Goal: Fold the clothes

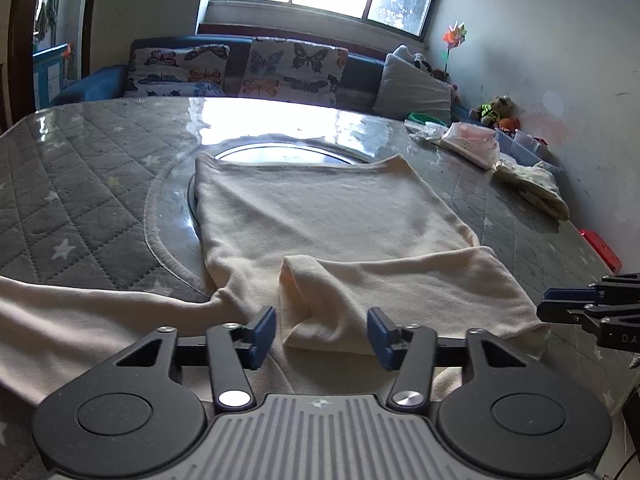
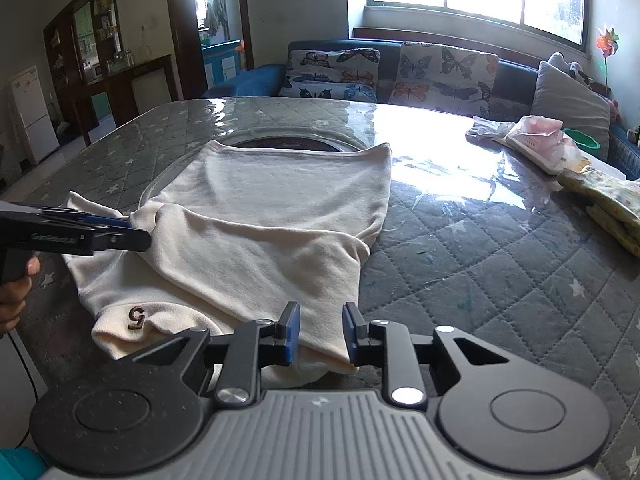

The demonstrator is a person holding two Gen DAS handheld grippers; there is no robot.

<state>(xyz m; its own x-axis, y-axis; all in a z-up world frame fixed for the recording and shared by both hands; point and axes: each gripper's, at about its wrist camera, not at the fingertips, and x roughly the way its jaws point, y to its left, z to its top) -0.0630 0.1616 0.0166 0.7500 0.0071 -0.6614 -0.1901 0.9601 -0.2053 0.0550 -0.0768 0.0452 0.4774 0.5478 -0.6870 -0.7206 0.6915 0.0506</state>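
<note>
A cream long-sleeved shirt (image 1: 328, 216) lies on the table, its body flat and one sleeve folded across its near end. It also shows in the right wrist view (image 2: 260, 232), with a brown "5" (image 2: 136, 317) near the collar end. My left gripper (image 1: 322, 332) is open, its blue pads either side of the folded sleeve cuff, just above the cloth. My right gripper (image 2: 320, 332) is open over the shirt's near right edge. The other sleeve (image 1: 60, 320) trails off to the left.
The table (image 2: 500, 260) has a grey quilted star cover under clear plastic, with a round glass turntable (image 1: 280, 152) under the shirt. A tissue pack (image 2: 540, 140) and folded yellow clothes (image 2: 612, 208) lie at the right. A red object (image 1: 600, 248) sits by the wall. A sofa stands behind.
</note>
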